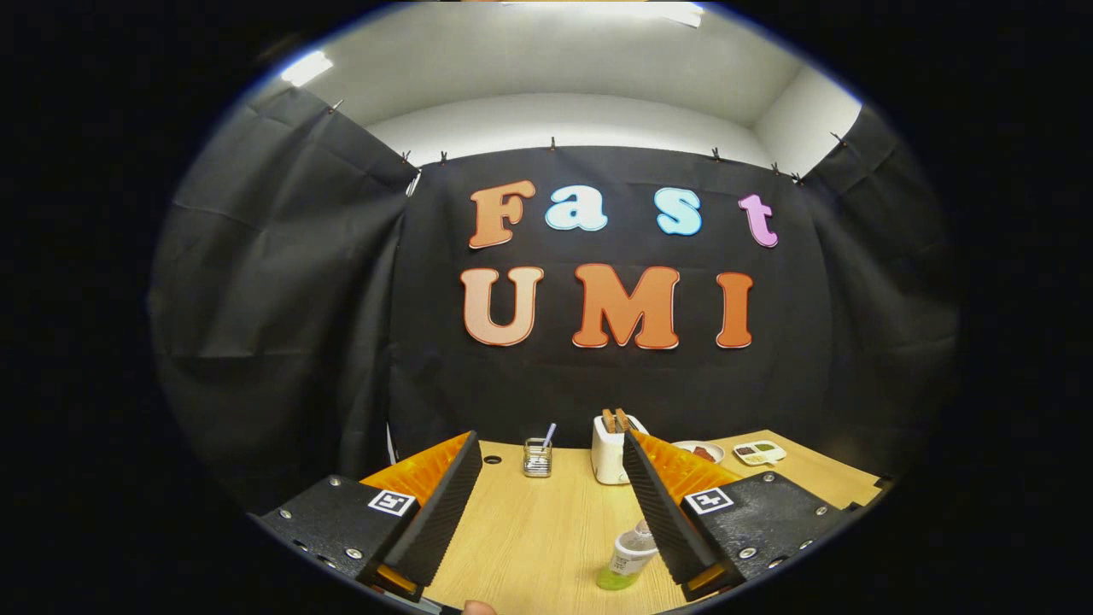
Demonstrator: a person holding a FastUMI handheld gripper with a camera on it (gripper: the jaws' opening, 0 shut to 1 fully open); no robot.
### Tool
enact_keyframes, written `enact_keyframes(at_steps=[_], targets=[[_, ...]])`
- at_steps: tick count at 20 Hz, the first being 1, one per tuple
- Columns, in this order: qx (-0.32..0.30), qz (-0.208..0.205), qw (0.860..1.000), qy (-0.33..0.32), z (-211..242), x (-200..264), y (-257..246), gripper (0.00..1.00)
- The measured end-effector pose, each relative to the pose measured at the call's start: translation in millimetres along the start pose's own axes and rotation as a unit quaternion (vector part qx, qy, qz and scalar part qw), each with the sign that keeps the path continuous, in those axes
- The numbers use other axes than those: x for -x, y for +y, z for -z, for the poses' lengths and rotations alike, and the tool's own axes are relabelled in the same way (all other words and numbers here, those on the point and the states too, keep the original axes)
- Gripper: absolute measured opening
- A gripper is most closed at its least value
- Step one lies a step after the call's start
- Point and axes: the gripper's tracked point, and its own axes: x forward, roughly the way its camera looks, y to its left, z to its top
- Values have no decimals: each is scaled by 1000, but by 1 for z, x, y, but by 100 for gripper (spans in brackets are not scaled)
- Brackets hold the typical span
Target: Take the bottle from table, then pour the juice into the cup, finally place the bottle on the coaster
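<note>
The claw (546, 448) gapes wide, holding nothing; a juice bottle (629, 557) stands on the counter (546, 530) beside its right finger.

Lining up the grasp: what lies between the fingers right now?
Gripper view: bare table, with the bottle against one finger of the open hand-held gripper.

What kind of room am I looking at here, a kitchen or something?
Probably a staged booth with a kitchen-style setup, not a real kitchen: a wooden table walled by black cloth, with a toaster holding toast. The open gripper points over a juice bottle.
</note>
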Motion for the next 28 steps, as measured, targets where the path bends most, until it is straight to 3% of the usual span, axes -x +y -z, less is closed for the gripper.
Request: enact_keyframes(at_steps=[9,13,17,21,28], targets=[[19,55,997,42,35,-1,-44,99],[35,75,994,75,71,-5,-60,99],[-34,35,995,89,108,-8,-48,99],[-25,67,991,117,142,-10,-74,99],[-5,82,985,150,182,-13,-87,99]])
